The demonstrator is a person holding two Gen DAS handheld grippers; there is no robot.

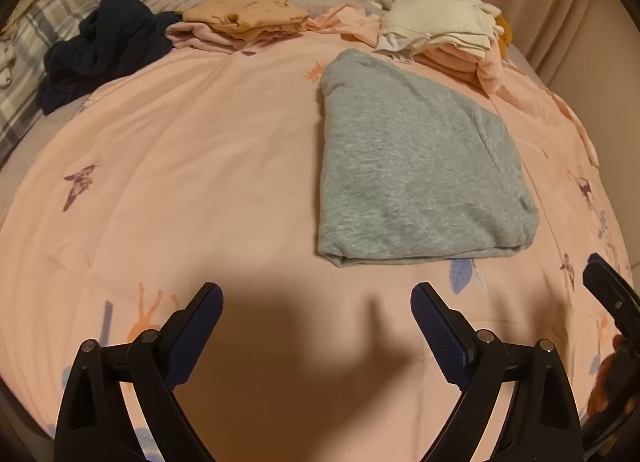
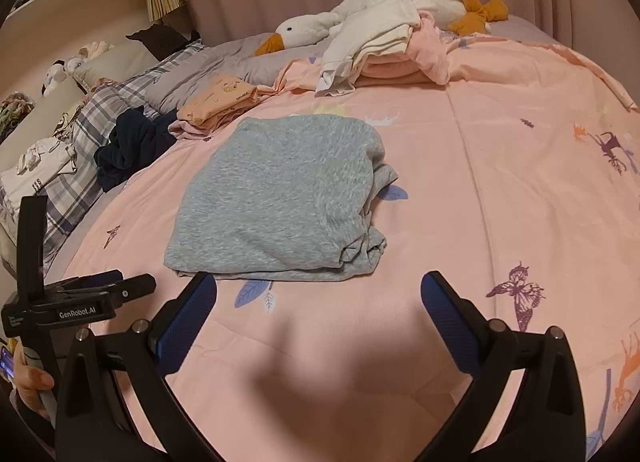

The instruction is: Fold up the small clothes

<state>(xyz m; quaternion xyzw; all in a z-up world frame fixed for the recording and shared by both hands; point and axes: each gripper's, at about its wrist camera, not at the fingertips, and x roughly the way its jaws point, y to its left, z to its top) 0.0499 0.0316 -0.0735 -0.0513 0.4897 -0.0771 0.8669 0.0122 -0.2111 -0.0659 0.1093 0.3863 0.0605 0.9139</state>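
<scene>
Both the left gripper [image 1: 316,294] and right gripper [image 2: 320,286] stand wide and empty; the grey garment [image 1: 416,166] looks folded, so next fetch the dark bundle [image 1: 104,50] at upper left.

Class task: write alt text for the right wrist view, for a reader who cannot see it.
A folded grey garment lies on a pink printed bedcover, just beyond the open, empty right gripper. Behind it are a crumpled dark garment, folded clothes and a plush goose.
</scene>
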